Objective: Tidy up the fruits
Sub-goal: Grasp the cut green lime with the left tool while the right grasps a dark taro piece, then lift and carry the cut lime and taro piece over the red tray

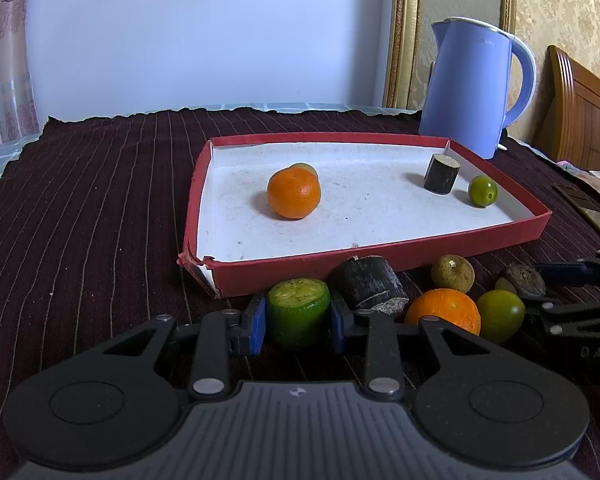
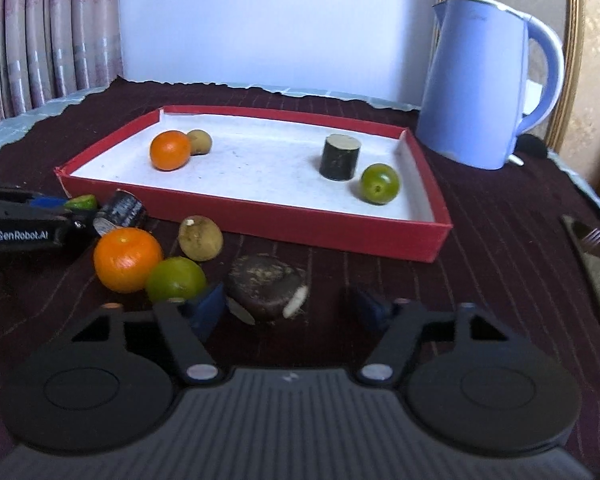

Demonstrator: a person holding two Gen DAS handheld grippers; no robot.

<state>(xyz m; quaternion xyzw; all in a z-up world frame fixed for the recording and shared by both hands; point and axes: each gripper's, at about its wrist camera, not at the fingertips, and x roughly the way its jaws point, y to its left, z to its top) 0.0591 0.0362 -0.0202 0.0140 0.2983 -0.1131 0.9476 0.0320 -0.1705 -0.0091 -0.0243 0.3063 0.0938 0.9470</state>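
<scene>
Left gripper (image 1: 298,312) clamped on a squat green fruit (image 1: 297,312), right gripper (image 2: 288,306) parted around a rough dark chunk (image 2: 266,284), on striped maroon cloth (image 1: 100,208) near a red cardboard tray (image 1: 380,254).

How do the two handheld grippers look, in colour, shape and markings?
Both grippers, left and right, are matte black, with two round discs, angled link arms on silver pivot pins, a ribbed dark grey body and blue fingertip pads. The right wrist view shows white "GenRobot.AI" lettering on the left gripper's side. No cables, sleeves or hands show.
</scene>
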